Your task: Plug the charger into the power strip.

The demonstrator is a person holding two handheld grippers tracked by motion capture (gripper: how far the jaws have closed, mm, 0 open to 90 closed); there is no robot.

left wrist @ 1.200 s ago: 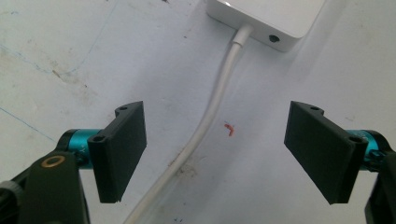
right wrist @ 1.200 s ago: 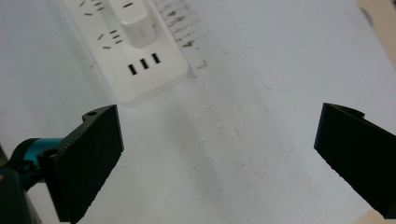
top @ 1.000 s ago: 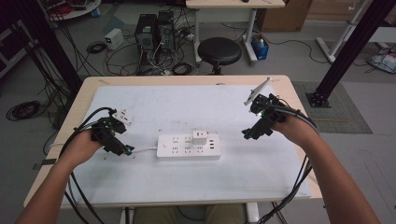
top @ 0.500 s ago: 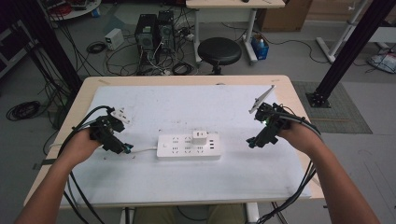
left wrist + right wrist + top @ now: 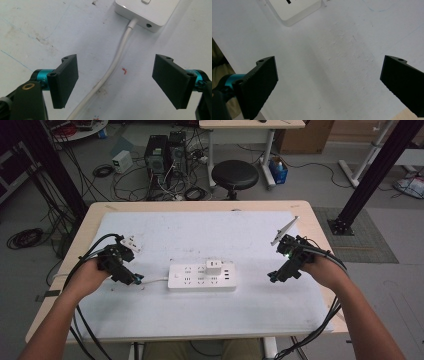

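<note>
A white power strip [image 5: 201, 276] lies flat in the middle of the white table cover, with a small white charger [image 5: 214, 266] plugged into its top. Its white cable [image 5: 113, 67] runs out of the strip's end [image 5: 147, 12] and passes between the jaws of my left gripper [image 5: 115, 83], which stands open just above it. In the high view the left gripper [image 5: 131, 277] hovers just left of the strip. My right gripper [image 5: 276, 276] is open to the right of the strip, low over the bare cover, and one strip corner [image 5: 294, 10] shows beyond its jaws.
A small white plug adapter [image 5: 131, 243] lies near the left hand. The wooden table [image 5: 200, 206] ends close behind the right hand. On the floor behind stand a black stool [image 5: 235, 174], computer towers [image 5: 162, 152] and tangled cables.
My right gripper has come down and forward toward the table's front right, closer to the strip's level. The left gripper has barely shifted.
</note>
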